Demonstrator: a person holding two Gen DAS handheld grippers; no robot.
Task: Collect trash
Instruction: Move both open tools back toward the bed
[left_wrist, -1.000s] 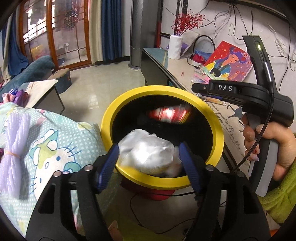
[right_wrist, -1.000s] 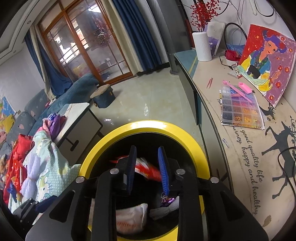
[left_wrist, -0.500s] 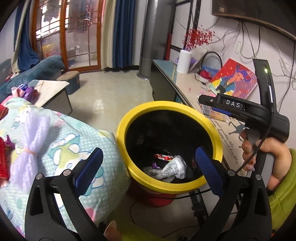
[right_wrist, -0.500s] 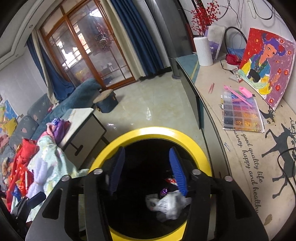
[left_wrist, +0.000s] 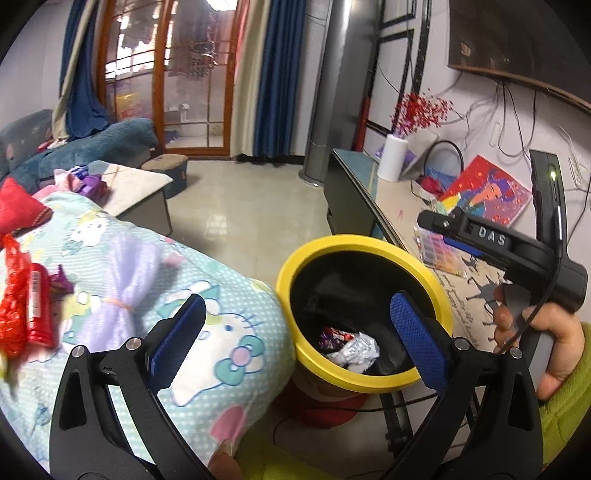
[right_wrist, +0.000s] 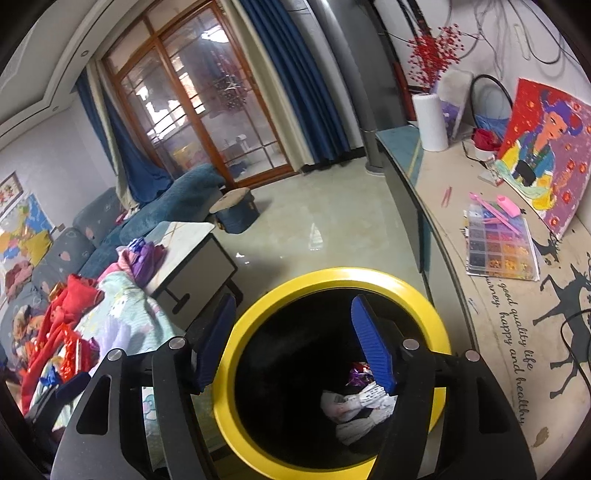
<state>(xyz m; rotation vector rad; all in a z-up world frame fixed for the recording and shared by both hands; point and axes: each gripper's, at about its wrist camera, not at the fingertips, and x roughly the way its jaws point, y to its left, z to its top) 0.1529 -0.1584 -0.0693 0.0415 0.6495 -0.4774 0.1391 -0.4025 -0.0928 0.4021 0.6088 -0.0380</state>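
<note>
A yellow-rimmed black trash bin (left_wrist: 432, 277) (right_wrist: 421, 291) stands between the bed and the side table. Crumpled white paper (left_wrist: 356, 350) (right_wrist: 351, 402) and a purple wrapper (left_wrist: 330, 336) (right_wrist: 360, 369) lie at its bottom. My left gripper (left_wrist: 297, 339) is open and empty, above the bin's left rim and the Hello Kitty blanket (left_wrist: 229, 325). My right gripper (right_wrist: 293, 347) is open and empty over the bin; it also shows in the left wrist view (left_wrist: 439, 230). Red wrappers (left_wrist: 22, 295) (right_wrist: 72, 354) lie on the blanket at left.
A long side table (right_wrist: 498, 302) at right carries a bead tray (right_wrist: 498, 247), a painting (right_wrist: 546, 147) and a white vase (right_wrist: 430, 122). A low coffee table (right_wrist: 192, 254), a blue sofa (right_wrist: 173, 199) and a stool (right_wrist: 236, 210) stand beyond on the tiled floor.
Both grippers opened and dropped their trash into the bin. The left gripper then swung left toward the blanket; the right gripper rose slightly over the bin.
</note>
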